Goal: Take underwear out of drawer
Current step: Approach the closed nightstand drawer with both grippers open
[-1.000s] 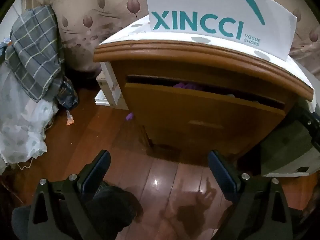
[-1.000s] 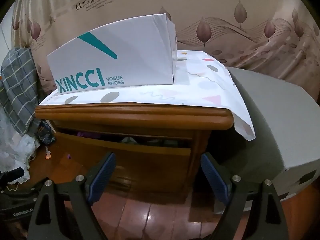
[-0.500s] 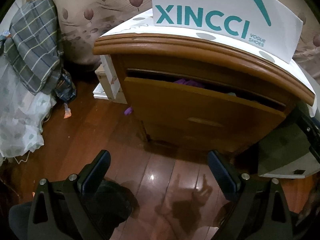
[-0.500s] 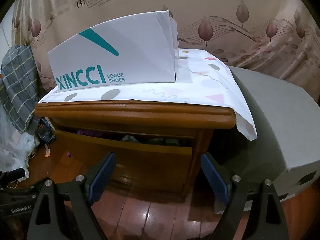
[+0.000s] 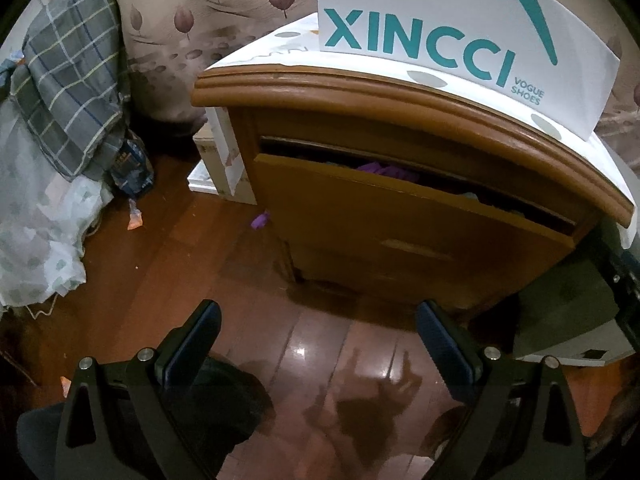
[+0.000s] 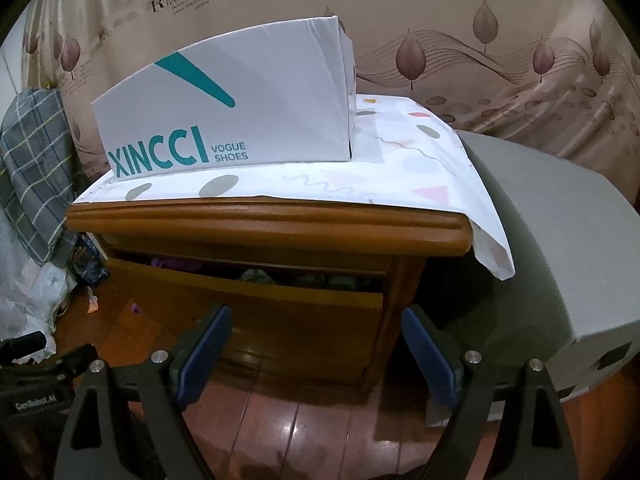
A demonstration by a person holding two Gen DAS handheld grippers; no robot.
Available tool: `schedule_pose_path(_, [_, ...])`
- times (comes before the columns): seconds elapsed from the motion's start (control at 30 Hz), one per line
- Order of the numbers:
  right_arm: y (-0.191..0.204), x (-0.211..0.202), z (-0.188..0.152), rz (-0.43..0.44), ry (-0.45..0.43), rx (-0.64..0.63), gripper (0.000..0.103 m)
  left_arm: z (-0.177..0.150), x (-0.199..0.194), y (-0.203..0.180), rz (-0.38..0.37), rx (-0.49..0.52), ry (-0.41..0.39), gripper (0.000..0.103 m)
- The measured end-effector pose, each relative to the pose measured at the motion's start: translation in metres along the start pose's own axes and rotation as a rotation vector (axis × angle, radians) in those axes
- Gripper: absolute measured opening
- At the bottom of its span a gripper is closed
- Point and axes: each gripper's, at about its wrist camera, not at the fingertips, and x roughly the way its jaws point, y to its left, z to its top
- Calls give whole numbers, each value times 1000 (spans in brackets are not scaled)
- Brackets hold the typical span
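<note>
A wooden nightstand has its top drawer (image 5: 400,224) (image 6: 248,304) pulled out a little. Purple underwear (image 5: 380,169) (image 6: 176,265) shows in the gap at the left, with greenish garments (image 6: 260,276) beside it. My left gripper (image 5: 318,332) hangs open above the floor in front of the drawer, holding nothing. My right gripper (image 6: 316,340) is open too, level with the drawer front and short of it. Most of the drawer's inside is hidden.
A white XINCCI shoe box (image 6: 240,120) (image 5: 460,32) sits on a patterned cloth (image 6: 400,168) on top. A grey box (image 6: 560,260) stands to the right. Plaid fabric (image 5: 72,92) and white netting (image 5: 36,240) lie left. A purple scrap (image 5: 260,220) and boxes (image 5: 224,168) rest on the wood floor.
Both cameras have edged closer to the nightstand and slightly upward. Both grippers stayed open, and the drawer gap is unchanged.
</note>
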Motion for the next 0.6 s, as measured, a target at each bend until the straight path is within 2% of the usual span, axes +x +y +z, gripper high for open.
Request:
schedule_pose_path(0.27, [0,2,2,-1,7,2,89,4,2,0,-26,-18,-1,97])
schedule_pose_path(0.6, [-2,3,2,-12,8,11,89,7,9,0,-98,-64,13,97])
